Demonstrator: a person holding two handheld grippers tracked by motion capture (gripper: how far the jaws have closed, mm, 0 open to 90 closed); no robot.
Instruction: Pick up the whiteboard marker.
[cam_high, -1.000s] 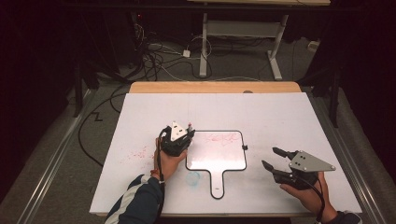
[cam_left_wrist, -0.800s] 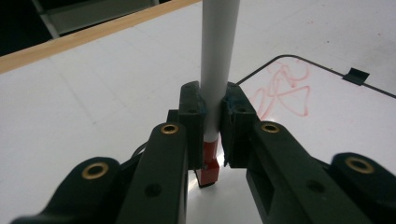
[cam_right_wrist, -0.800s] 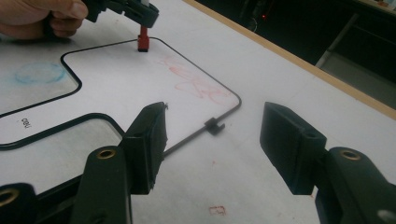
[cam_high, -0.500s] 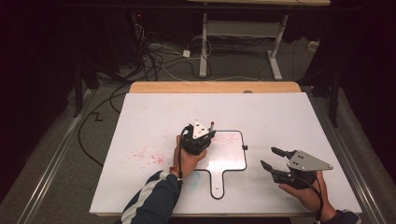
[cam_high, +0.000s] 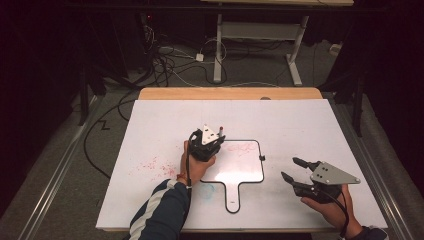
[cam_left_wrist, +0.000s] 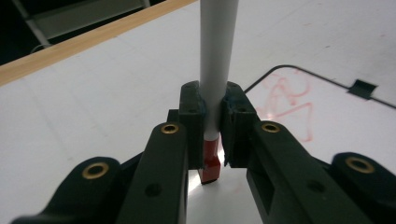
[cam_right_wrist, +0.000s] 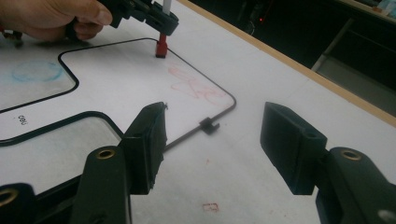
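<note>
My left gripper (cam_high: 206, 142) is shut on a white marker (cam_left_wrist: 217, 56) held upright, its red tip (cam_left_wrist: 211, 161) pointing down at the upper left corner of a small black-rimmed whiteboard (cam_high: 245, 165). In the right gripper view the red tip (cam_right_wrist: 161, 46) sits at or just above the board (cam_right_wrist: 116, 79) beside a red scribble (cam_right_wrist: 194, 86). My right gripper (cam_high: 292, 169) hovers right of the board, open, with nothing between its jaws (cam_right_wrist: 212, 135).
The board lies on a large white tabletop (cam_high: 310, 125) with red smudges (cam_high: 150, 165) at the left. A faint blue circle (cam_right_wrist: 37, 70) marks the board near its handle (cam_high: 233, 200). A small black clip (cam_high: 262, 158) sits on the board's right rim. A wooden edge (cam_high: 230, 93) runs along the back.
My left hand has carried the marker to the right, from the board's left rim to over its upper left corner. The right gripper has stayed put.
</note>
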